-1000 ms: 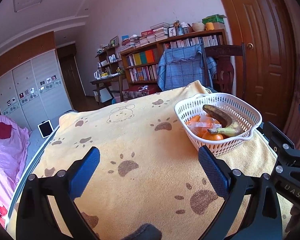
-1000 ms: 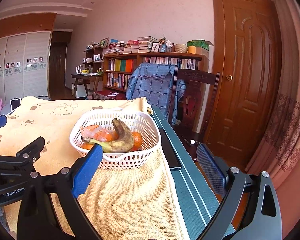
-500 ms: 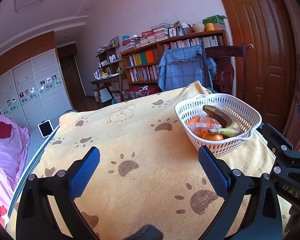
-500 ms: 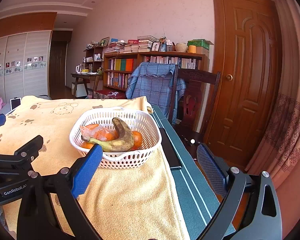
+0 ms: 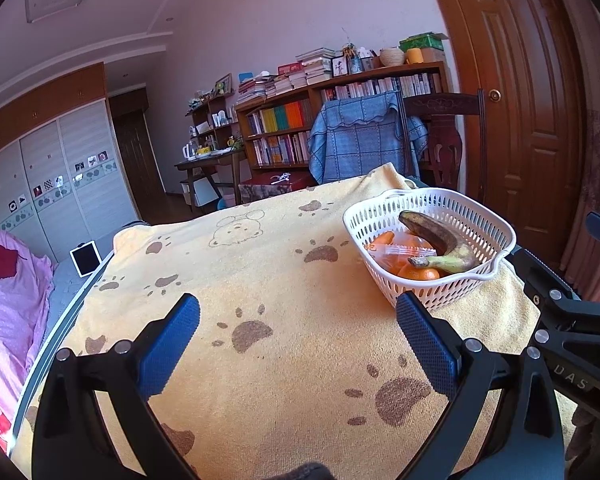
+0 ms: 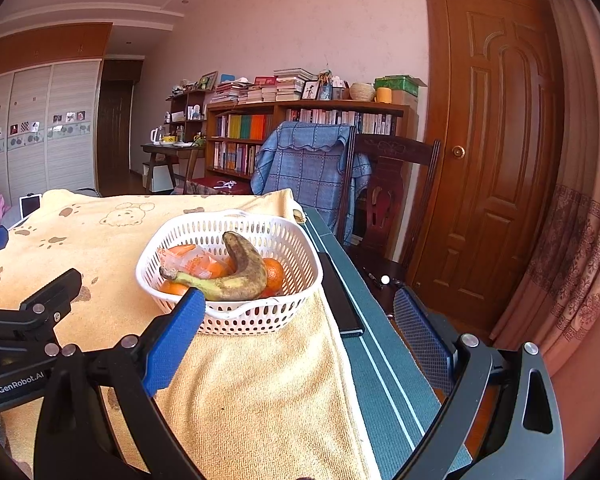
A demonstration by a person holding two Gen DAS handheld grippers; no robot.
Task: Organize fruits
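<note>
A white plastic basket (image 5: 452,296) stands on the yellow paw-print towel (image 5: 268,292) at the right of the table. It holds a spotted banana (image 5: 440,240), oranges (image 5: 420,273) and a clear packet of orange fruit (image 5: 396,246). The right wrist view shows the basket (image 6: 260,320), banana (image 6: 240,276) and oranges (image 6: 274,272) too. My left gripper (image 5: 298,340) is open and empty, above the towel, left of the basket. My right gripper (image 6: 300,328) is open and empty, just in front of the basket.
A black flat device (image 6: 340,300) lies on the green table strip (image 6: 384,360) right of the basket. A chair with a blue blanket (image 6: 308,168) stands behind the table, by a wooden door (image 6: 496,140). A bed with pink bedding (image 5: 8,304) is at the left.
Both grippers have shifted only slightly; the view has barely moved. Both stay open and empty.
</note>
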